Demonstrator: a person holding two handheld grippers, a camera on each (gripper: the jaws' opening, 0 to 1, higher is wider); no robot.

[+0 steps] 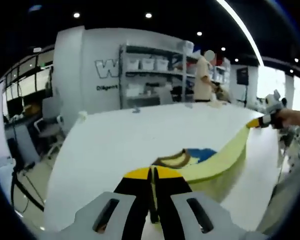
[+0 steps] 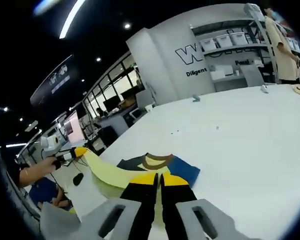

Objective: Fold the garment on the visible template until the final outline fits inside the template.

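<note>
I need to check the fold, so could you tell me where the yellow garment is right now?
The yellow garment hangs stretched over the white table, pinched between the left gripper and the right gripper, with its brown collar just ahead of both.

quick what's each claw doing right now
Left claw: closed on the shirt.
Right claw: closed on the shirt.

You had a broad white table (image 1: 120,145) under everything. The yellow garment (image 1: 215,162) with its brown collar and blue patch lay partly on it, and a few small objects sat at its far edge (image 2: 262,89).
</note>
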